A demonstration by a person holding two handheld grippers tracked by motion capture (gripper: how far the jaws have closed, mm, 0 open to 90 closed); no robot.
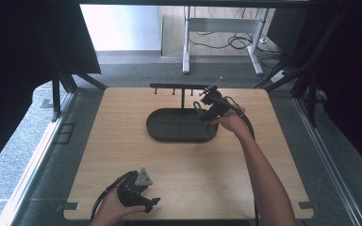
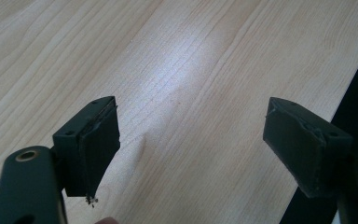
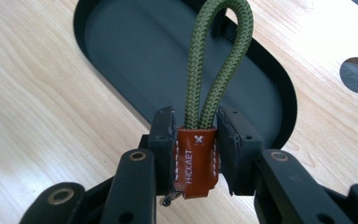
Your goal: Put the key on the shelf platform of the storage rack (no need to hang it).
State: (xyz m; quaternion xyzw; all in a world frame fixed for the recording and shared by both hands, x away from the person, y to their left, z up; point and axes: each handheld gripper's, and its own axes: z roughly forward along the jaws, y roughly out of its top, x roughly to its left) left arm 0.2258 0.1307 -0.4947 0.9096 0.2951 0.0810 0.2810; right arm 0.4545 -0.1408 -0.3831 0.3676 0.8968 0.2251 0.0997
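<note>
Nearest the person, well short of the tray [image 1: 169,134], the left gripper [image 2: 191,144] hovers over bare table [image 2: 177,70] with its jaws spread wide and nothing between them. Farther off, at the tray's right end, the right gripper [image 3: 196,140] pinches the brown leather tab [image 3: 196,161] of a green cord loop [image 3: 219,56], held above the tray. Behind the tray stands a hook rack [image 1: 179,86].

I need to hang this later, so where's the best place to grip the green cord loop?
Grip the brown leather tab at the base of the cord loop, coming from the tab end as the right tongs do now. The tab is flat and firm, and gripping there probably leaves the loop free to hook.
</note>
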